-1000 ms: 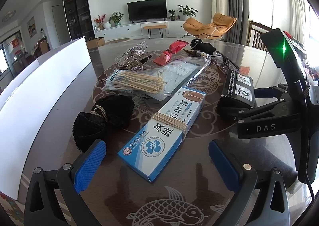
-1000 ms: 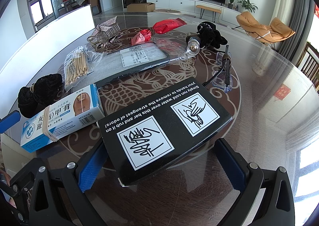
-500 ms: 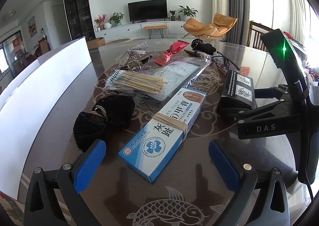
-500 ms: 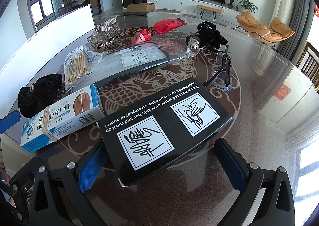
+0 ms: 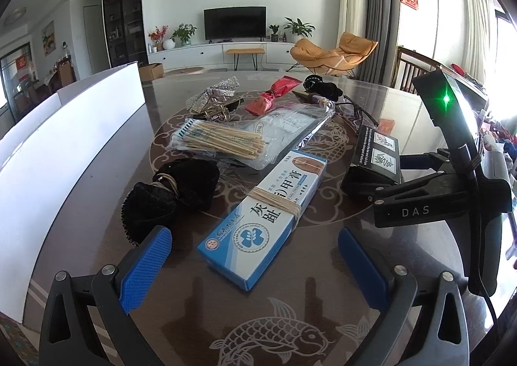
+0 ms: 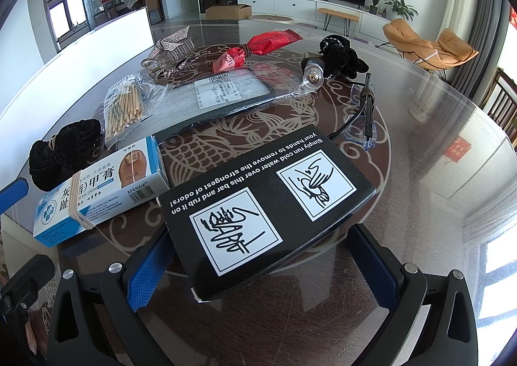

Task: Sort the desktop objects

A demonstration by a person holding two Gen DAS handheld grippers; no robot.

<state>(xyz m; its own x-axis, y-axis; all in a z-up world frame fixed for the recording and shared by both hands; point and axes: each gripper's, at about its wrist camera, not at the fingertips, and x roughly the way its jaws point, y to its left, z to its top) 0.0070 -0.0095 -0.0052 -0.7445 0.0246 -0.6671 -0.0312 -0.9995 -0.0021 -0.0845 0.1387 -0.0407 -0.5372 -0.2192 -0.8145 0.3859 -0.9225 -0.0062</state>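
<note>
**Glossy Table, Boxes Between Ribbed Pads**

The left gripper stood with its tongs wide apart, its ribbed blue pads flanking the near end of a long blue-and-white carton without touching it. The carton, a slim rectangular cardboard sleeve banded with a tan elastic, lay flat on the dark, glassy round table, whose surface carried pale fish and cloud inlays.

The right gripper also stood apart. A flat matte black box with white printed panels lay between its fingers; whether the left pad touched the box edge could not be told, while the right one sat clear of it.

From the left wrist view, a crinkled black velvet pouch tied with cord sat at ten o'clock of the carton, just beside it. At twelve o'clock a clear plastic bag of pale wooden sticks rested on a larger shiny sleeve. Farther off lay a glittery silver bow, a red foil wrapper and a second black fabric bundle. In the right wrist view, a clear bulb and a black cable lay at one o'clock of the black box. A white board edged the table at nine o'clock.
</note>
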